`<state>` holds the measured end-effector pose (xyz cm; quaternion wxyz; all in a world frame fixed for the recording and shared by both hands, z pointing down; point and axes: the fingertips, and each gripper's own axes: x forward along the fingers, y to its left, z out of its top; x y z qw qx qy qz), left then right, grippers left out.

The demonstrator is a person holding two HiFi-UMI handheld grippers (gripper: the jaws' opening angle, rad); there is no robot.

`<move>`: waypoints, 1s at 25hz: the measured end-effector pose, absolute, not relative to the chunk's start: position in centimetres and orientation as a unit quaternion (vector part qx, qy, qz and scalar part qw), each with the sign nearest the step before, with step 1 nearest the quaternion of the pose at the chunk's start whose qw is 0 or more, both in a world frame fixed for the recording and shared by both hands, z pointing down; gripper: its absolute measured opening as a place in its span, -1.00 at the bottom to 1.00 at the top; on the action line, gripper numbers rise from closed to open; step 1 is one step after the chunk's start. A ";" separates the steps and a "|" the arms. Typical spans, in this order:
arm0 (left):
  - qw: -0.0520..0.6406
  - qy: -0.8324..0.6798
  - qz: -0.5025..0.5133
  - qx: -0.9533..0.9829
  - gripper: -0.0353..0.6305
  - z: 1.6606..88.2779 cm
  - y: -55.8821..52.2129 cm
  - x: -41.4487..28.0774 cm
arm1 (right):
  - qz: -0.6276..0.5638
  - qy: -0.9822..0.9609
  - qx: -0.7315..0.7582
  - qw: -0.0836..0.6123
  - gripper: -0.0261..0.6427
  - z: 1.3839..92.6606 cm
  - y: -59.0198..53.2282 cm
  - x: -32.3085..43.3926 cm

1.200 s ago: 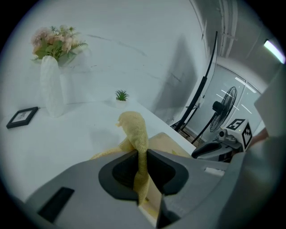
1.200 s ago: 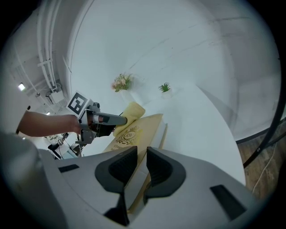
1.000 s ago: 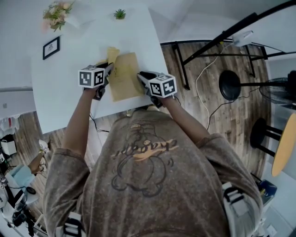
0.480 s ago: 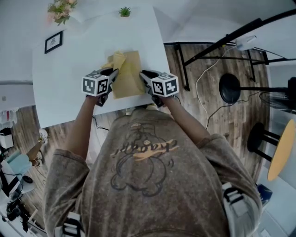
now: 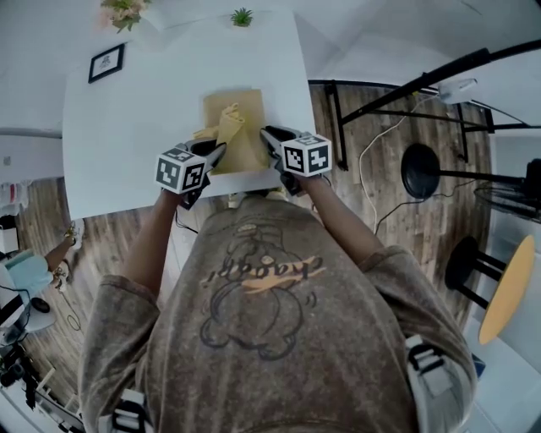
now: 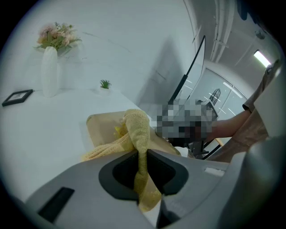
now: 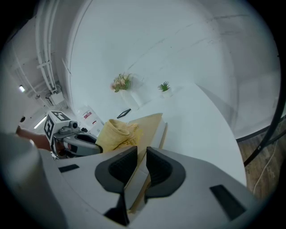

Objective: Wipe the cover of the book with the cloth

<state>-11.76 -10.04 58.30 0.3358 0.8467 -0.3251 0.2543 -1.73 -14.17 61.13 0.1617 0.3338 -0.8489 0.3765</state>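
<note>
White table (image 5: 127,127) fills upper left; wood-plank floor (image 5: 423,232) at right; black stool (image 5: 420,169) right; flowers (image 5: 125,10) top left.

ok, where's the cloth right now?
In the head view the yellow cloth lies bunched on the left half of the book, with its near end pinched in the left hand-held gripper.

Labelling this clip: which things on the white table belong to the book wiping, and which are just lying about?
In use: tan-covered book; yellow terry cloth, pinched in left tongs; right tongs gripping book's edge.
Lying about: black picture frame; small green potted plant; white vase of pink flowers.
</note>
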 end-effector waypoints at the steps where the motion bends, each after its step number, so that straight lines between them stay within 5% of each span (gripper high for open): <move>1: 0.339 -0.323 0.252 0.847 -0.75 58.3 -9.5 -11.7 | 0.375 -0.849 0.334 0.162 -0.74 61.0 -14.2 -1.8; 25: 0.461 -0.251 0.176 0.833 -0.75 53.7 -6.0 -12.5 | 0.387 -0.845 0.336 0.156 -0.74 60.5 -14.4 -2.1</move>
